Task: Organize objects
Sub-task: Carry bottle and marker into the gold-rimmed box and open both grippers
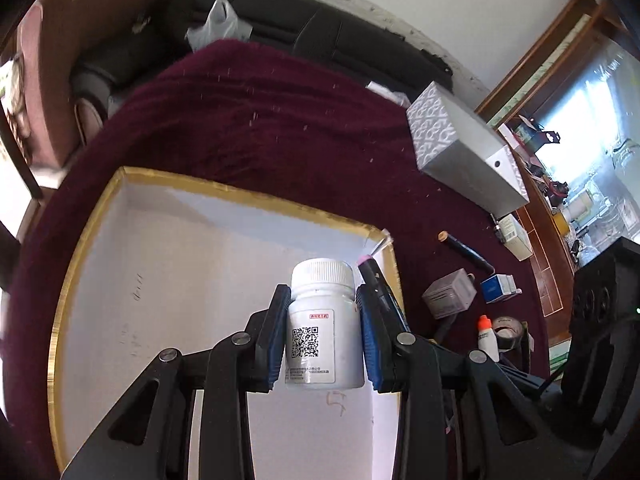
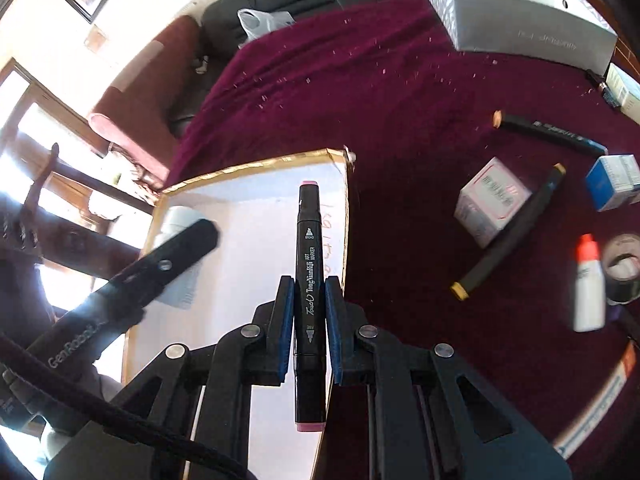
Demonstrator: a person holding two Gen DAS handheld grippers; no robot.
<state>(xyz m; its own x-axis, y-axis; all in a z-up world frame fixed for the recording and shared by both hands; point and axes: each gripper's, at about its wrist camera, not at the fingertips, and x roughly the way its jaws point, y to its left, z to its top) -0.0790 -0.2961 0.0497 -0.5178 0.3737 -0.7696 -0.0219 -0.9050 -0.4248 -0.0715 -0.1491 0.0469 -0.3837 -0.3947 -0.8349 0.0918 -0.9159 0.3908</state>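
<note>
My left gripper [image 1: 322, 294] is shut on a white pill bottle [image 1: 320, 344] with a ribbed cap and a QR label, held over the shallow white box with a gold rim [image 1: 248, 194]. In the right wrist view my right gripper [image 2: 310, 282] is shut on a black art marker [image 2: 308, 264] with pink ends, lengthwise between the pads, above the box's right wall [image 2: 346, 216]. That view also shows the left gripper's finger [image 2: 176, 252] over the box's left part, with the bottle [image 2: 180, 216] partly hidden behind it. The marker's pink tip [image 1: 366, 260] shows beside the bottle.
On the maroon cloth [image 2: 400, 100] right of the box lie two black markers [image 2: 512, 232], a pink-white carton [image 2: 492, 200], a blue-white carton [image 2: 612, 180], an orange-capped dropper bottle [image 2: 588, 284] and a tape roll [image 2: 624, 268]. A long grey patterned box [image 1: 460, 152] stands behind them, a dark sofa [image 1: 280, 12] beyond.
</note>
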